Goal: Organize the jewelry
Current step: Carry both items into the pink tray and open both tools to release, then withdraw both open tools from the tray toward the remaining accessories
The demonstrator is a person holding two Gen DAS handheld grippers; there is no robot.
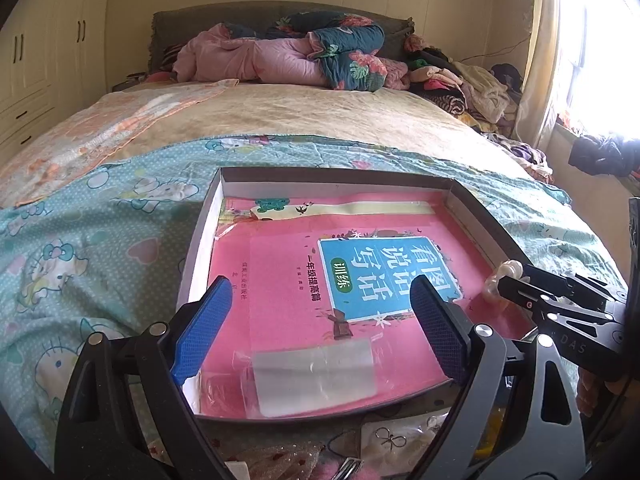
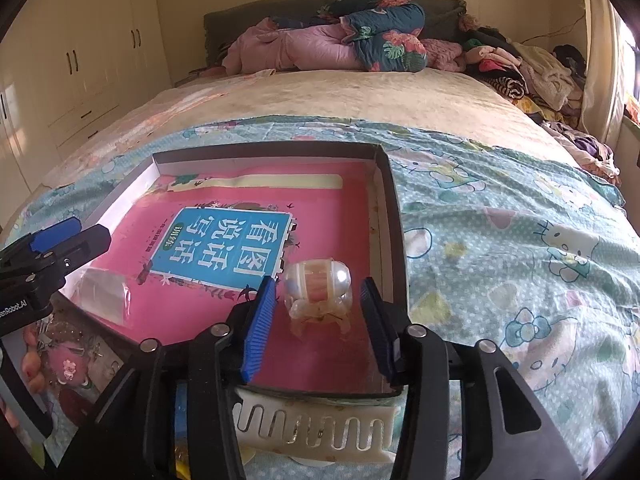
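Several items are only partly readable: below the near wall of the shallow cardboard box (image 1: 202, 224), the left wrist view shows a sequined fabric piece (image 1: 276, 460) and small packets with metal findings (image 1: 390, 438), all cut off by the frame edge and the gripper body; in the right wrist view a white comb-shaped hair clip (image 2: 320, 426) lies just outside the near box wall, partly hidden by the gripper arms. A clear plastic bag (image 1: 316, 376) rests on the pink workbook (image 1: 288, 280) that lines the box floor; its contents cannot be made out. The left gripper (image 1: 320, 320) hovers over the near left part of the box, pointing toward the bed's headboard, jaws wide apart and holding nothing. The right gripper (image 2: 316, 316) is positioned over the near right corner of the box, jaws also spread, bracketing a translucent pearl-toned hair claw (image 2: 318, 292) (it stands on the workbook, near the right box wall). Neither blue pad (image 2: 260, 324) appears to touch the claw. The box sits on a cartoon-print bedsheet (image 2: 520, 248).
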